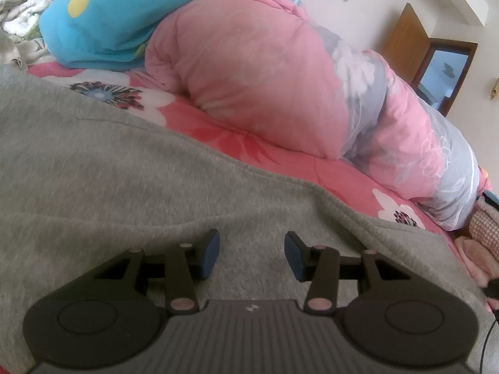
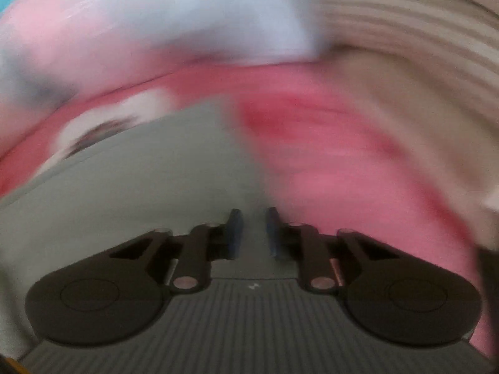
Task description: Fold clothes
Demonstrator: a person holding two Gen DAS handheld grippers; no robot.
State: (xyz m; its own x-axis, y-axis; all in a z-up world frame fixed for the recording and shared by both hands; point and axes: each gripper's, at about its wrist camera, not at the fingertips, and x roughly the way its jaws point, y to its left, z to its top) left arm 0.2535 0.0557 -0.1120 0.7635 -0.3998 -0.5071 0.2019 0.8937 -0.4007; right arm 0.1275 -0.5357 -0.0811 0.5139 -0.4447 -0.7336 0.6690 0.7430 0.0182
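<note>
Sweatshirt, grey, thick and soft, fills lower left of frame under empty, parted left gripper; right gripper nearly closed, empty; grasp probably at hem edge.

Flowered pink bed carries it all: grey garment spread right under the left gripper, rolled pink quilt lying beyond it.
</note>
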